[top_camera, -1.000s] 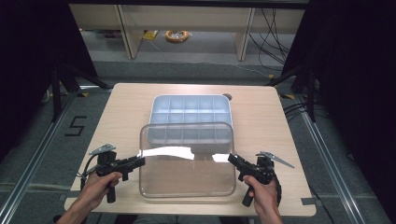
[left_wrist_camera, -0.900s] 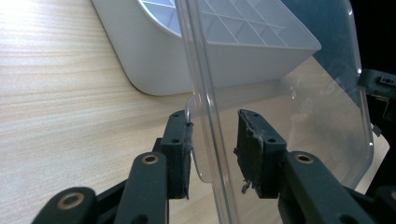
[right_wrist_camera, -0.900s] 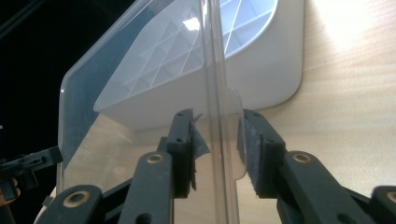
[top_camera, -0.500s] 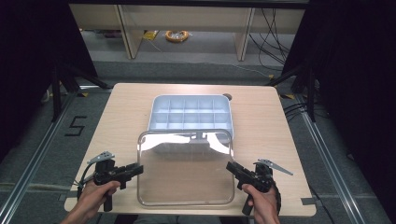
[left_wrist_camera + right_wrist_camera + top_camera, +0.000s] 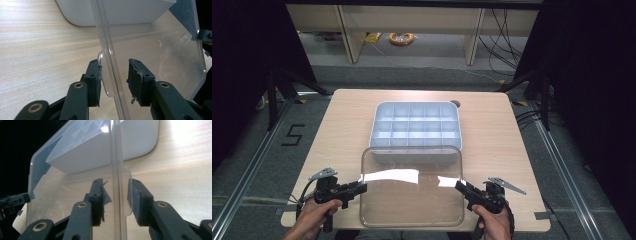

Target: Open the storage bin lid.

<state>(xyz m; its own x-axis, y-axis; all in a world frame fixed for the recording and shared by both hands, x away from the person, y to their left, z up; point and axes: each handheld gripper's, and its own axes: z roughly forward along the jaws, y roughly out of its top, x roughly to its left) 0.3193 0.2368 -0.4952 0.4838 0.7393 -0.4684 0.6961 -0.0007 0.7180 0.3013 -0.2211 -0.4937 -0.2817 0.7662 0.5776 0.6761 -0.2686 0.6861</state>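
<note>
- Left claw (image 5: 360,188) and right claw (image 5: 459,186) are both open, one at each side edge of the clear lid (image 5: 412,187).
- Between them, this see-through lid is shiny with round corners.
- Past it sits a white tray (image 5: 416,129) with little boxes.

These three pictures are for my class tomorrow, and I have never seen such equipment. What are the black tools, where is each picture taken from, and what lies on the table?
A person sits at a wooden table, each hand holding a black two-jaw gripper. The high view looks down from above: left gripper, right gripper. The other two pictures come from cameras riding on those grippers, looking along their jaws. On the table stands a white compartment tray. Nearer the person is a clear plastic lid; each gripper's open jaws straddle a side edge of it, not visibly clamped.
</note>
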